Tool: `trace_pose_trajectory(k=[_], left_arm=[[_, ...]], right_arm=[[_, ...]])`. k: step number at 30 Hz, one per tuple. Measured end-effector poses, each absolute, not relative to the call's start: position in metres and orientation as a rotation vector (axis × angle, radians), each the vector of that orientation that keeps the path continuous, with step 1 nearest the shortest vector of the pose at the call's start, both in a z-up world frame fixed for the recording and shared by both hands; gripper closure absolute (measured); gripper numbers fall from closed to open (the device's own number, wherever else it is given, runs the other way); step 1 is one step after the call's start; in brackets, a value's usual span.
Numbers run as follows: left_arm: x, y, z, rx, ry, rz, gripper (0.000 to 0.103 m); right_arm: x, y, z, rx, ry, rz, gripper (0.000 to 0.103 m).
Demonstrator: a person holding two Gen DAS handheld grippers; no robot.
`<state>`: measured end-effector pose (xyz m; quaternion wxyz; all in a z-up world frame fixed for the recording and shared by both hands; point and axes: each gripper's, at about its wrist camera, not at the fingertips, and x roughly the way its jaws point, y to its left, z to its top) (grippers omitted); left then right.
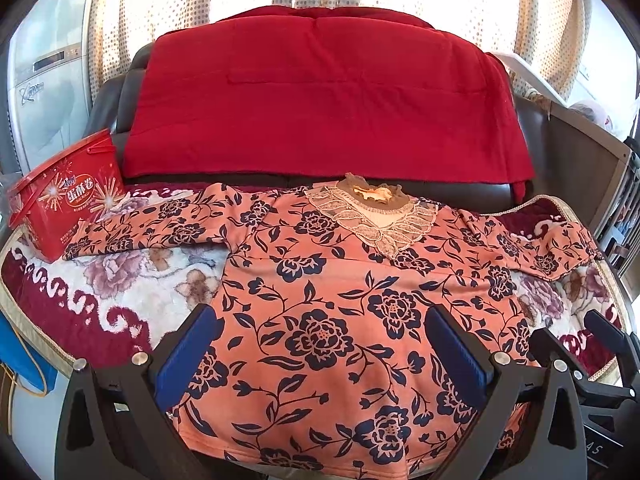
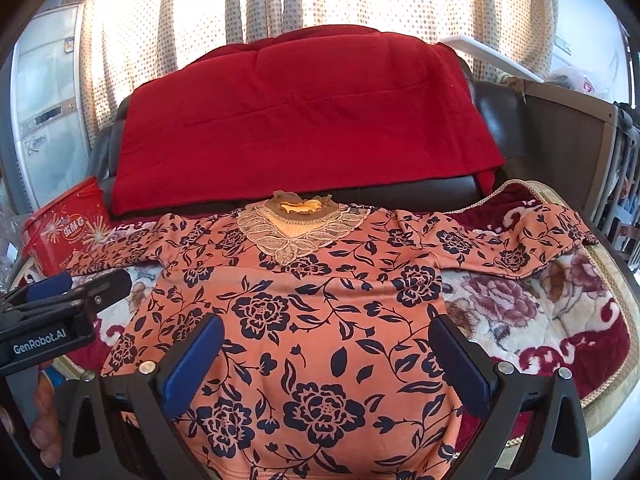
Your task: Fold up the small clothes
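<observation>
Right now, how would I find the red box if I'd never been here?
Find the big red quilt draped over the sofa back. Below it, the flowery orange top lies flat; follow its left sleeve to the end. The red box stands there, the only hard thing, printed with fireworks.

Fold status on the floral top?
Done: floral top lies spread flat on the blanket, lace collar at the far edge, both sleeves out sideways. In hand: nothing; left gripper and right gripper hang open over the hem, apart from the cloth. Left: all folds, sleeves first probably.
</observation>
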<state>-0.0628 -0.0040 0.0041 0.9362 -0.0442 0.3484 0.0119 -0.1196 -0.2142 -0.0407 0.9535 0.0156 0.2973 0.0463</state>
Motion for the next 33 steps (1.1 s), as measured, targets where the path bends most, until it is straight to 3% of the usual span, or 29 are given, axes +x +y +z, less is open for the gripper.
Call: trace_pose_trajectory(k=[33], left_arm=[[-0.0622,0.0025,-0.0050,-0.089,0.724,0.031,0.000]], right_arm=[[-0.1198,-0.2206,-0.0390,0.074,0.596,0.132,0.000]])
